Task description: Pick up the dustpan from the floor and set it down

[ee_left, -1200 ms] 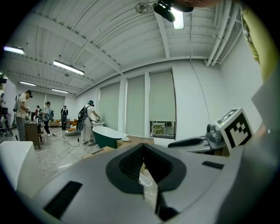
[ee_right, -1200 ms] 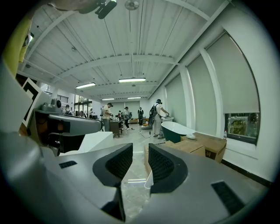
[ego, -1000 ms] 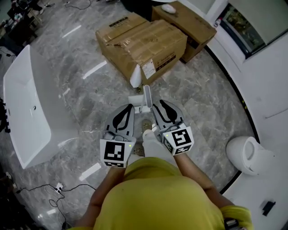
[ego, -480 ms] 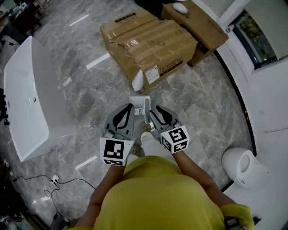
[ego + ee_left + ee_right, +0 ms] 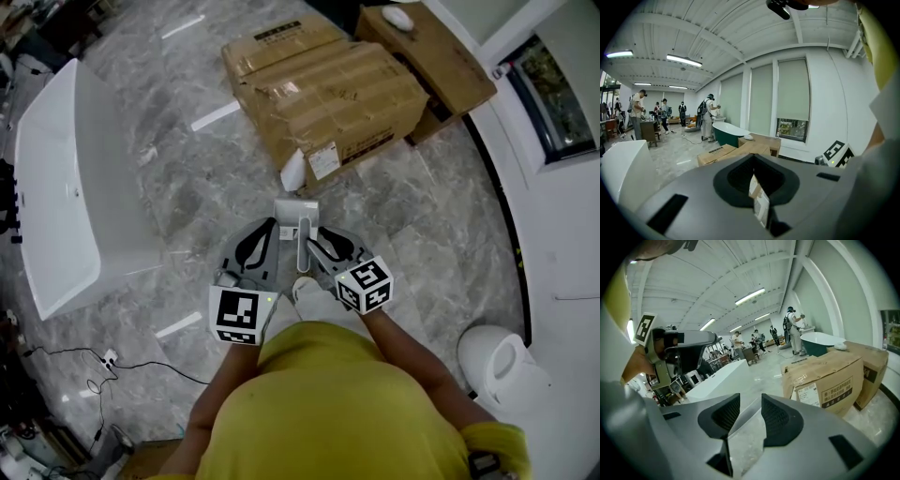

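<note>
Now your right gripper [image 5: 746,404] jaws just opened wider, standing apart at dustpan handle [image 5: 303,239] (pads off it); left gripper [image 5: 753,176] jaws together, empty. Set-down likely complete.

Dustpan [image 5: 303,230] stands on the floor [image 5: 422,225], dead ahead. Just behind it sits a big cardboard box [image 5: 328,94], and a second box [image 5: 436,56] is tucked behind that, to the right. Bathtub [image 5: 56,187] is well off left, toilet [image 5: 502,361] near right.

Two cardboard boxes [image 5: 328,94] [image 5: 433,54], two claws [image 5: 265,227] [image 5: 317,236], two bathtubs [image 5: 56,187] [image 5: 730,132], one dustpan [image 5: 296,209], one toilet [image 5: 506,367].
</note>
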`<state>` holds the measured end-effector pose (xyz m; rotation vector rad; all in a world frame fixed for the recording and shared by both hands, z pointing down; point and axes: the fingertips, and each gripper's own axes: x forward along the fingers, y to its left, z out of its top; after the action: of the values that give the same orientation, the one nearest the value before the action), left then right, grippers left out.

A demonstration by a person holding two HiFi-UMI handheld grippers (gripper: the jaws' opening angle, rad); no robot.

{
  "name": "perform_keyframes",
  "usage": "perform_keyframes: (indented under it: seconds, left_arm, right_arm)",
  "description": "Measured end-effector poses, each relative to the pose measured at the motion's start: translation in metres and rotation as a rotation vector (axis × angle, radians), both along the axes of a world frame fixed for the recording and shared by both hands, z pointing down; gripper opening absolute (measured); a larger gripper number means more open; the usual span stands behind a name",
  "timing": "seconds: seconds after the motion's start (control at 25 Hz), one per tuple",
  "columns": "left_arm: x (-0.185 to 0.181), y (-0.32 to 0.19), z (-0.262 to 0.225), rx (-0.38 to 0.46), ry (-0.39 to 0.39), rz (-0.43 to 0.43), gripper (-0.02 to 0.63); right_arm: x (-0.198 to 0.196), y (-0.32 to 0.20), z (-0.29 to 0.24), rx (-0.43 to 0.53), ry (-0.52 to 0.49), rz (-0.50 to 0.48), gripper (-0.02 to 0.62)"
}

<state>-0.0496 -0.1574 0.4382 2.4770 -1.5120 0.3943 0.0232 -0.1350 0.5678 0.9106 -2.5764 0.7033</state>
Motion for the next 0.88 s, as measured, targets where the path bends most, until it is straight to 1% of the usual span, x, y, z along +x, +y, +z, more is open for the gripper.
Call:
perform_keyframes:
  seconds: [0.08,0.16,0.24,0.4,0.52,0.64,0.8,0.88]
  left_arm:
    - [0.000,-0.002,0.002,-0.005,-0.005,-0.003,0.002]
    - [0.001,-0.005,0.003,-0.009,-0.011,-0.002,0.002]
    - [0.001,-0.006,0.003,-0.012,-0.012,0.000,0.002]
    - [0.001,-0.011,0.000,-0.011,-0.012,0.013,0.002]
    - [0.001,-0.015,-0.001,-0.013,-0.011,0.034,0.002]
    - [0.001,-0.022,-0.007,-0.010,-0.019,0.056,0.002]
    - [-0.005,-0.028,-0.012,-0.013,-0.024,0.069,0.002]
    - [-0.007,-0.029,-0.012,-0.016,-0.030,0.073,0.002]
  right_arm:
    - [-0.003,0.002,0.006,-0.040,-0.035,-0.028,0.158]
    - [-0.006,0.004,0.012,-0.102,-0.078,-0.044,0.164]
    - [-0.007,0.004,0.020,-0.178,-0.121,-0.046,0.181]
    - [-0.006,0.003,0.032,-0.338,-0.226,-0.011,0.230]
    - [-0.011,0.008,0.039,-0.451,-0.309,-0.026,0.244]
    - [-0.019,0.013,0.043,-0.551,-0.384,-0.043,0.247]
    - [-0.031,0.018,0.046,-0.637,-0.448,-0.076,0.245]
    - [-0.036,0.019,0.045,-0.669,-0.492,-0.079,0.210]
